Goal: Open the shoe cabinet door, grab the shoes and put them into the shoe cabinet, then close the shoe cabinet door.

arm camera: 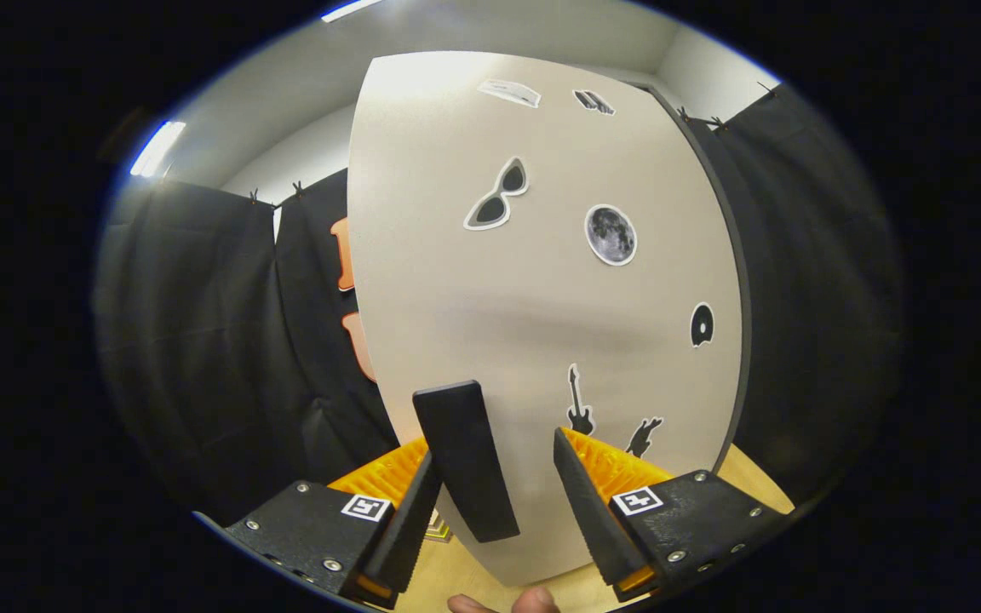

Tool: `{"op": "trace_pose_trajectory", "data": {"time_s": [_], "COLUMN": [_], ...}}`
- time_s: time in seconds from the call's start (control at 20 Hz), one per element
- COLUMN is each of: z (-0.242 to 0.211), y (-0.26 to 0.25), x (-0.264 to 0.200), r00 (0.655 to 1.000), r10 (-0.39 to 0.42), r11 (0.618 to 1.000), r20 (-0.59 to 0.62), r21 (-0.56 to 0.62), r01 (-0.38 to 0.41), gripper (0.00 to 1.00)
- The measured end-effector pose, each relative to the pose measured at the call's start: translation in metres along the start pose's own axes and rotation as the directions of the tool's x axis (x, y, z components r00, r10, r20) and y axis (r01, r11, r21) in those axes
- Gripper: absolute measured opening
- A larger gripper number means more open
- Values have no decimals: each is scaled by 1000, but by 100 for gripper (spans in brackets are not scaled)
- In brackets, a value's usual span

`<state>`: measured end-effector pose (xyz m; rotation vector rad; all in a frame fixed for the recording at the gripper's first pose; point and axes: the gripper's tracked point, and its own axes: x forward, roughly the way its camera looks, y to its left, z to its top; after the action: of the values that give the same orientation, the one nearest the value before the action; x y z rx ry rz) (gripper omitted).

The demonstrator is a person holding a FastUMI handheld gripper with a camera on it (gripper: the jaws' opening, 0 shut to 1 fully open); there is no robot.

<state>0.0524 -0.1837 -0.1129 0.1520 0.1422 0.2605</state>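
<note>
Black cloth walls (201, 340) close in the booth on both sides of the frame. Filling the centre, the pale shoe cabinet door (542, 298) carries stickers and a dark handle (465, 460) at lower centre. The gripper (499, 502) stands open; that handle sits between its fingers, beside the left one, seemingly lined up for a pull. No shoes visible.

The claw (495, 472) is being held with its two fingers (593, 511) spread apart and nothing pressed by both; the dark handle (465, 460) is standing in the gap, close against one finger. Fingertips of a hand (503, 603) are being glimpsed just beneath the claw
</note>
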Motion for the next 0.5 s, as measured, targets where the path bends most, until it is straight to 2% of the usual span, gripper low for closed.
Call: {"op": "trace_pose_trajectory", "data": {"time_s": [0.2, 0.5], "z": [0, 0], "y": [2, 0], "x": [0, 2], "r00": [1000, 1000], "r10": [19, -4], "r11": [1000, 1000], "r20": [9, 14], "r21": [-17, -20], "r01": [-18, 5], "gripper": [80, 80]}}
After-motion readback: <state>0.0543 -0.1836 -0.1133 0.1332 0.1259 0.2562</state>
